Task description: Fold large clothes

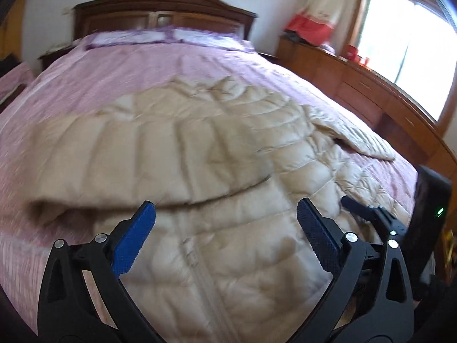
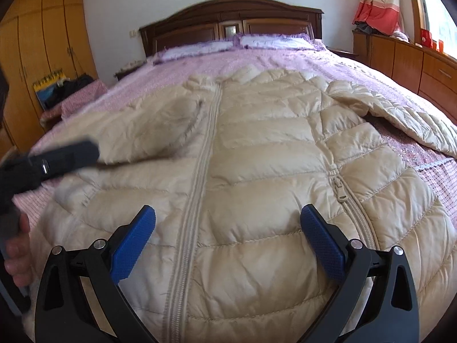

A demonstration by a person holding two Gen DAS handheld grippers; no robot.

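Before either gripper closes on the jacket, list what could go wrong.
1. The beige puffer jacket is slick and puffy; a shallow pinch by the open right gripper may slip off.
2. One sleeve lies folded across the body; the open left gripper could drag it loose.
3. The other sleeve is still spread out sideways.

My left camera sits low and close over the beige jacket (image 1: 217, 154), facing up the bed (image 1: 142, 65) toward the headboard (image 1: 162, 8). My right one looks the same way from beside it. Both share the jacket, bed, headboard and dresser (image 2: 414, 65).
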